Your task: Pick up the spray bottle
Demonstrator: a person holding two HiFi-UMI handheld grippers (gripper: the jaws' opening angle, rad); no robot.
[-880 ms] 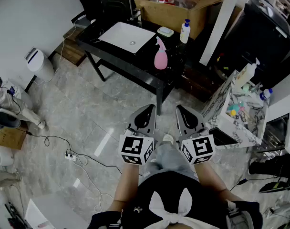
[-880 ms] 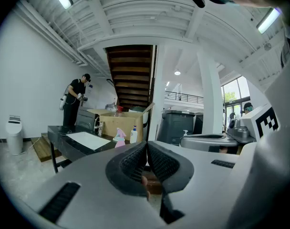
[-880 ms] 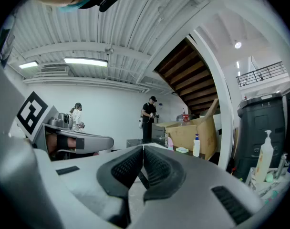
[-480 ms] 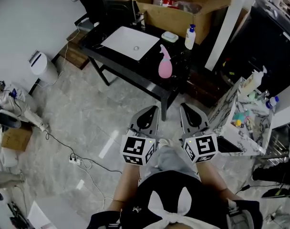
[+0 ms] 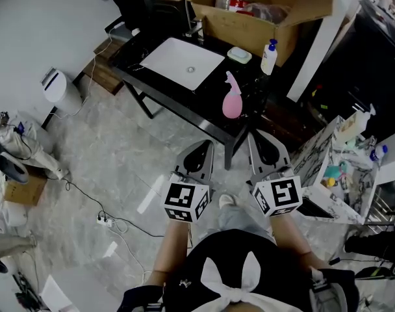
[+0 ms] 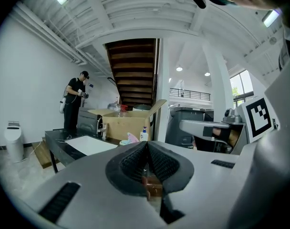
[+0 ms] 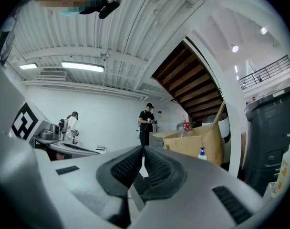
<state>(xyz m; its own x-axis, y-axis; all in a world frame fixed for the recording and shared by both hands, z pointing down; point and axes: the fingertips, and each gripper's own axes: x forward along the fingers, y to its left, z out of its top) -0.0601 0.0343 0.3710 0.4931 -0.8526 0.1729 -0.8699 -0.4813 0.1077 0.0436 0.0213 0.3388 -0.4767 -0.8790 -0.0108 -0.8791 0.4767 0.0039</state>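
Spotting spray bottle (image 5: pixel 232 101) upright at surface (image 5: pixel 196 106) near corner, ahead; nearer right gripper (image 5: pixel 259 137) than left gripper (image 5: pixel 203 145); both closed, empty.

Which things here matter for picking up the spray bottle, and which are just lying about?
For the job: pink spray bottle, the black table under it, left gripper and right gripper, both with jaws shut and empty.
Lying about: white basin, soap dish, pump bottle, cardboard box, white bin.

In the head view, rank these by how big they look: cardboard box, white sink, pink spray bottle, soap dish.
1. cardboard box
2. white sink
3. pink spray bottle
4. soap dish, only slightly smaller than the bottle
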